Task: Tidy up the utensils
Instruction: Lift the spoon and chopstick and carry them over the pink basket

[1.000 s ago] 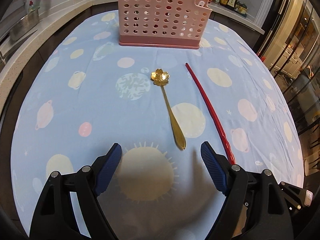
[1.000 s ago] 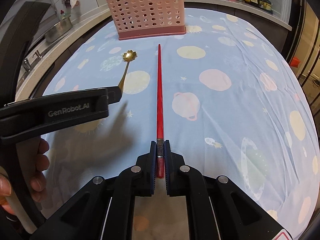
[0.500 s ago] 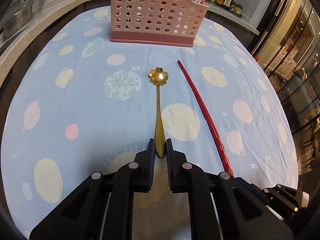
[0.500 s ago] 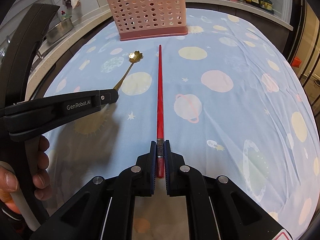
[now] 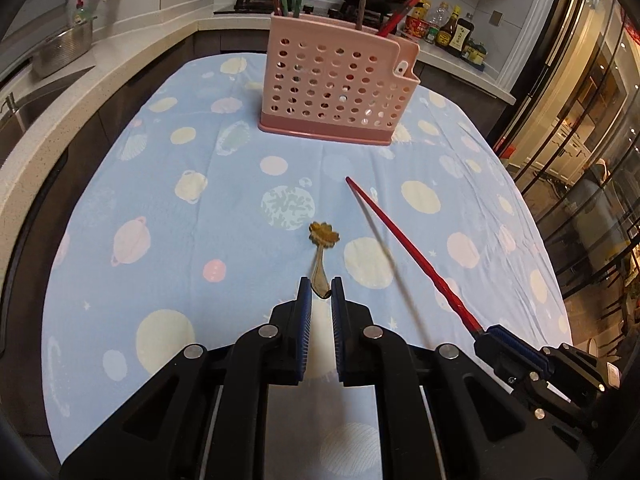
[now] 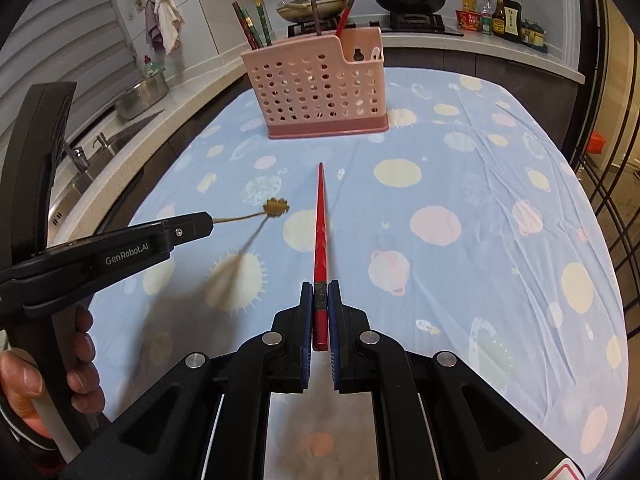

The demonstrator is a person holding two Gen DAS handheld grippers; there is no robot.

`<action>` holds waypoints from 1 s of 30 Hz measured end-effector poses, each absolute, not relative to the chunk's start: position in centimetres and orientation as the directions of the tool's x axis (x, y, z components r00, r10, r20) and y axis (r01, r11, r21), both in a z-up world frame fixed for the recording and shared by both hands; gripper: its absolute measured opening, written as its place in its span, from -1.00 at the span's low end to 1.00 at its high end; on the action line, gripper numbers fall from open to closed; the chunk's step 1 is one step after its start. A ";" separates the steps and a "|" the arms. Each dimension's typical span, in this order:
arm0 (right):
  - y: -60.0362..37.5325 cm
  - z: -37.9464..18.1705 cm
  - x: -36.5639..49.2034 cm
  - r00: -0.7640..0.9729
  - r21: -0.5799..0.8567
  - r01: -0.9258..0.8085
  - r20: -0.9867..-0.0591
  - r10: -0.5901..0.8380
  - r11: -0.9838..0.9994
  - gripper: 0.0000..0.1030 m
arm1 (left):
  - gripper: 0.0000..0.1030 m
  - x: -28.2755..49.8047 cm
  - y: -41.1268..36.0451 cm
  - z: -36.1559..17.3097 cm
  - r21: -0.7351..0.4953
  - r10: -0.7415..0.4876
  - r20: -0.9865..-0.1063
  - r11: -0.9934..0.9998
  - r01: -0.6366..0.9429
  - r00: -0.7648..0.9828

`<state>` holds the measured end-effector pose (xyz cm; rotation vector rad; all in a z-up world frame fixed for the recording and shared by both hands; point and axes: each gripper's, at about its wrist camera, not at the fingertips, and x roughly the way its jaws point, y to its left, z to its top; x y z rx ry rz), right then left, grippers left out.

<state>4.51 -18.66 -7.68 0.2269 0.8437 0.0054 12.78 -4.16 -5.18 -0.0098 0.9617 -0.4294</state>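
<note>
While your left claw [image 5: 321, 289], marked "GenRobot.AI", pinches the gold spoon [image 5: 322, 245], your right claw [image 6: 320, 295] clamps the red chopstick [image 6: 321, 216], both short of the pink basket [image 6: 316, 88].

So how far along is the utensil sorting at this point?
Done: several chopsticks already stand in the pink holder. In hand: the left claw is shut on the gold spoon, the right claw on the red chopstick, both clear of the tablecloth. Left: dropping both into the holder.
</note>
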 end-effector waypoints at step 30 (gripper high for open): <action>-21.5 6.7 10.3 0.859 0.263 0.007 -0.496 0.129 0.965 -0.87 | -0.99 17.3 -3.1 5.3 -0.119 -0.351 -0.655 0.922 0.368 0.669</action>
